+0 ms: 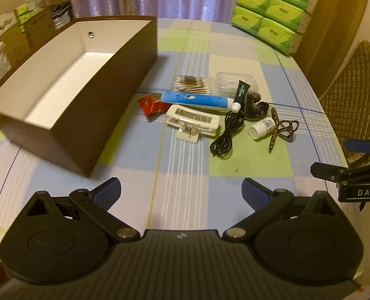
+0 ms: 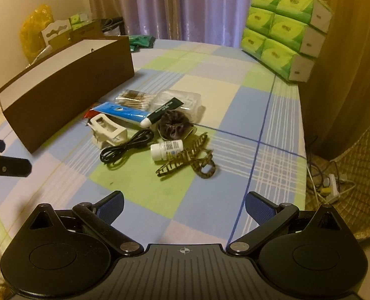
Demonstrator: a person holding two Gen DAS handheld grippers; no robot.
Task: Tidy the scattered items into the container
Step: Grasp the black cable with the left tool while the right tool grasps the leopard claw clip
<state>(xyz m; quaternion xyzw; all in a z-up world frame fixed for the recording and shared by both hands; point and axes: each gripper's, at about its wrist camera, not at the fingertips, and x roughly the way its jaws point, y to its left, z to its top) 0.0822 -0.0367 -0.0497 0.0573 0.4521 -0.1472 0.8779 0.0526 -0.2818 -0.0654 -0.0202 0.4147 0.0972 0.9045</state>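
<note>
Above the checked tablecloth [image 2: 235, 105], both hand-held grippers [image 1: 182, 192] [image 2: 183, 206] wide open, empty

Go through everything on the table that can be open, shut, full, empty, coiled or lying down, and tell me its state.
Brown box: open-topped, empty.
Blue tube: lying flat, capped.
Black tube: lying, capped.
White bottle: on its side, capped.
Black cable: coiled, loose.
White hair clip: lying, shut.
Patterned hair clip: lying on the cloth.
Cotton swab pack: lying flat.
Left gripper: open, empty.
Right gripper: open, empty.
</note>
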